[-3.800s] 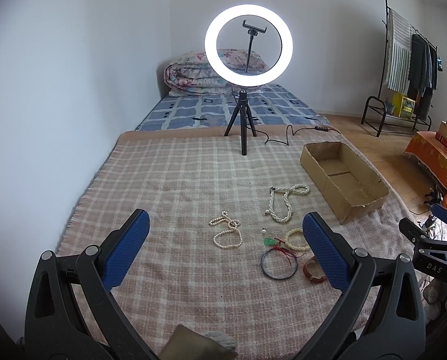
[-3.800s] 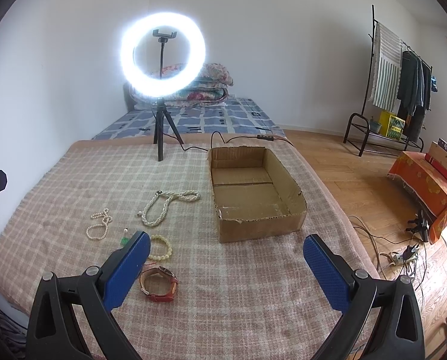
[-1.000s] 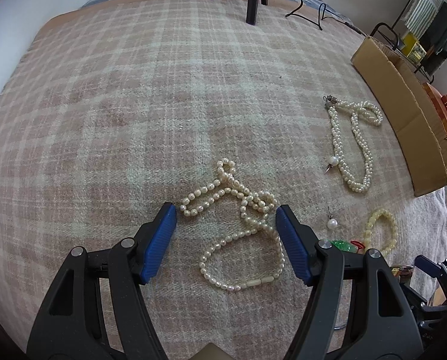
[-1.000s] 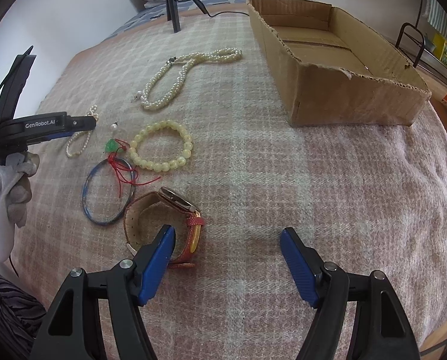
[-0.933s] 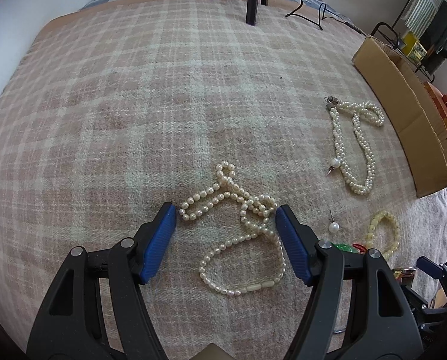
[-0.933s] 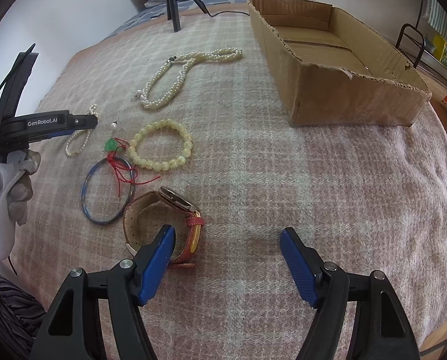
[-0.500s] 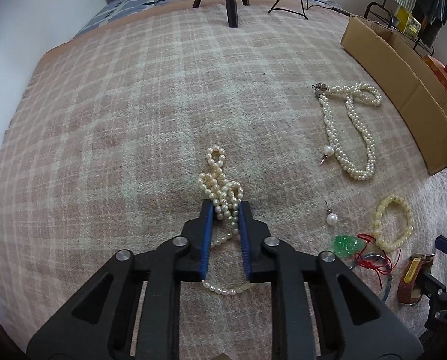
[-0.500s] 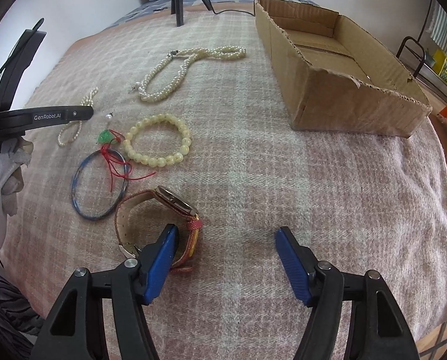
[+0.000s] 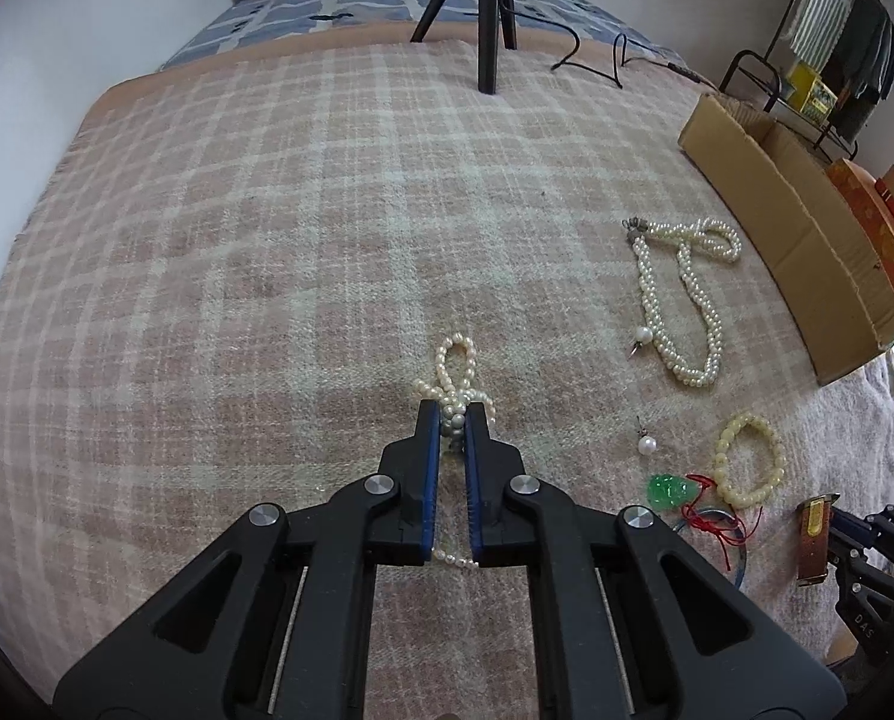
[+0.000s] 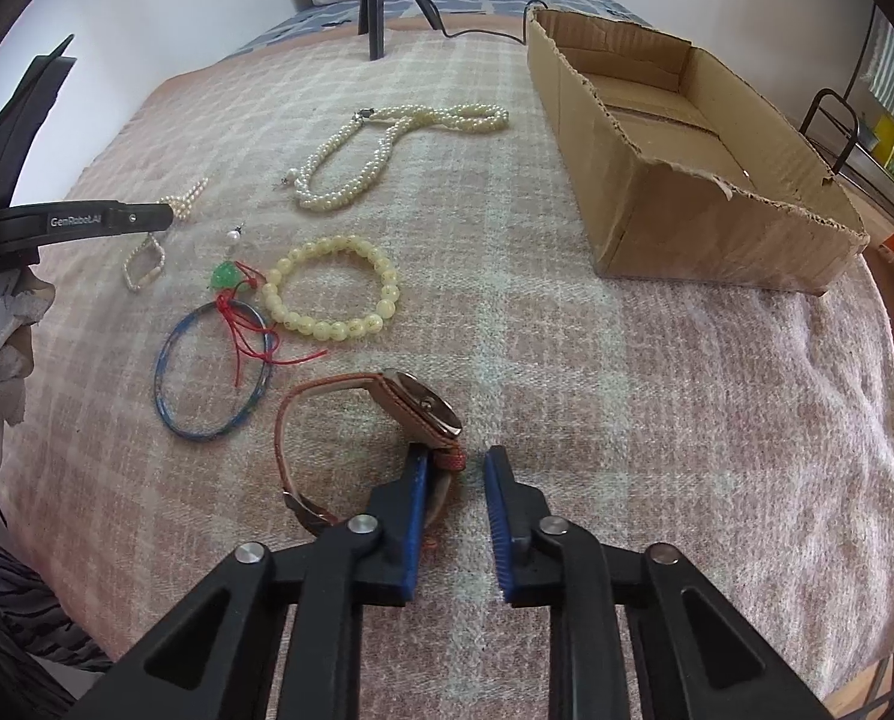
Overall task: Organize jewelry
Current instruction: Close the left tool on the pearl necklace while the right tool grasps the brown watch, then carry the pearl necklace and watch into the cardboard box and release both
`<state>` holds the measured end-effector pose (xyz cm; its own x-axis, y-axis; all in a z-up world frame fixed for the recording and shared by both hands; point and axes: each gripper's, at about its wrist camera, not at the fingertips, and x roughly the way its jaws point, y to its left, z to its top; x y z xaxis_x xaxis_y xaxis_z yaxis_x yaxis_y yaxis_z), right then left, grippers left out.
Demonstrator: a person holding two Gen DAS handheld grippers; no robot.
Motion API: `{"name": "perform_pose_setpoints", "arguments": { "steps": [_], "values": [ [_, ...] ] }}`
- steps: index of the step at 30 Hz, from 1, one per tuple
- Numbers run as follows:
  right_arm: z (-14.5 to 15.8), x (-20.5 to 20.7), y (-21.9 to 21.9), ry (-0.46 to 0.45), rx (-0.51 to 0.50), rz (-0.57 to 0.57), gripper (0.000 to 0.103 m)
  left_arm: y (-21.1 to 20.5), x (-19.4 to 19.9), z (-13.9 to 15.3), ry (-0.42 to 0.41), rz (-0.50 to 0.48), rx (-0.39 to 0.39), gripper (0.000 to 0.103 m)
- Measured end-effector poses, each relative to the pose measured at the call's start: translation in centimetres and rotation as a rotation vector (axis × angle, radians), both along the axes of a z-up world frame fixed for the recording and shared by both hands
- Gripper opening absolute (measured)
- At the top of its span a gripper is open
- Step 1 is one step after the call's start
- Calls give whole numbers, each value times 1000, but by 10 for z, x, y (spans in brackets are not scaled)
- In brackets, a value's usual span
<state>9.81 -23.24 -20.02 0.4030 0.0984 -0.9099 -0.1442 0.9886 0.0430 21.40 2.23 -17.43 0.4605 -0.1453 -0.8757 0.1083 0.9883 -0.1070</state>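
My left gripper [image 9: 452,414] is shut on a small pearl necklace [image 9: 458,361], bunched between its blue pads on the plaid blanket. My right gripper [image 10: 456,461] is narrowed but still apart, its jaws either side of the red strap of a brown wristwatch [image 10: 414,405]. A long pearl necklace [image 10: 381,144], a cream bead bracelet [image 10: 330,288], a blue bangle [image 10: 207,372], a green pendant on red cord [image 10: 226,276] and a pearl earring [image 10: 232,235] lie nearby. The left gripper also shows in the right wrist view [image 10: 165,215].
An open cardboard box [image 10: 687,162] stands on the blanket [image 9: 267,240] at the right. A tripod [image 9: 489,30] with a cable stands at the far edge. A clothes rack [image 9: 825,60] and an orange box are off the bed to the right.
My left gripper lowered over the small pearl necklace and shut on it, bunching the beads. My right gripper moved down to the watch and its jaws narrowed around the strap.
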Motion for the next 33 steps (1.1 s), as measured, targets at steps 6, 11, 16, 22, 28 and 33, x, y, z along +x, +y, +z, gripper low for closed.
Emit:
{"name": "perform_pose_setpoints", "arguments": {
  "steps": [6, 11, 16, 22, 28, 33],
  "values": [
    [5, -2, -4, -16, 30, -18, 8, 15, -2, 30, -55, 34, -65, 6],
    [11, -4, -3, -47, 14, -13, 8, 24, -5, 53, -102, 51, -109, 5],
    [22, -7, -5, -86, 12, -23, 8, 26, -7, 69, -134, 53, -131, 5],
    [39, -7, -8, -148, 9, -32, 8, 20, -7, 78, -147, 44, -147, 5],
    [60, -5, -20, -211, 19, -60, 8, 8, -6, 91, -174, 28, -160, 6],
    [77, 0, -36, -258, 24, -100, 8, -9, -4, 104, -196, 2, -176, 5]
  ]
}}
